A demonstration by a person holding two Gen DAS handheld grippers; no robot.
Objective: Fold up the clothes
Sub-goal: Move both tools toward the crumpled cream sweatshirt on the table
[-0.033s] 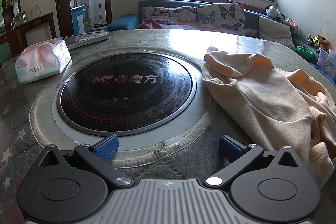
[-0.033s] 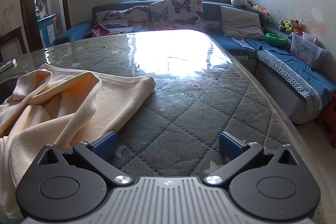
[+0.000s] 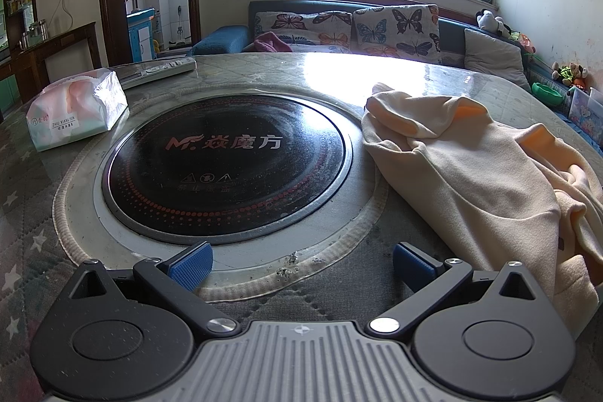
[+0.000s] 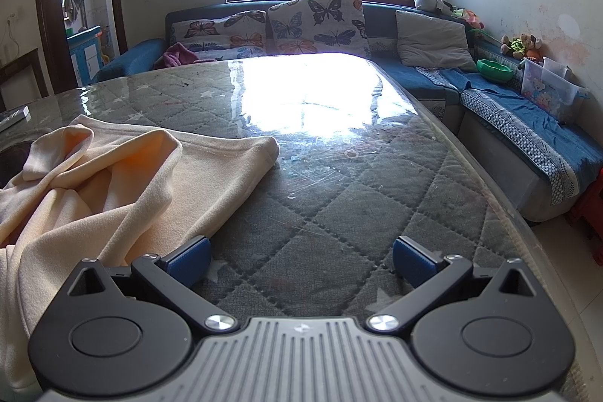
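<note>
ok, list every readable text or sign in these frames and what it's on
"MF 焱魔方" in red and white: on the black cooktop set in the table.
Three small warning icons below it, with a line of characters under them: too blurred to read.
"ZHU XIANG YUN": on the tissue pack; the characters above and the line beneath it are too small.
Remote: buttons unreadable.
Right wrist view: no text.

The garment (image 3: 471, 172) is showing cream with a peach lining. The bench (image 4: 339, 213) is wearing grey quilted diamonds with pale stars. The hob (image 3: 226, 161) is showing black with red dots. Both claws (image 3: 301, 266) (image 4: 301, 260) are carrying blue pads on black arms. The cushions (image 4: 316, 21) are showing multicoloured butterflies on white.
</note>
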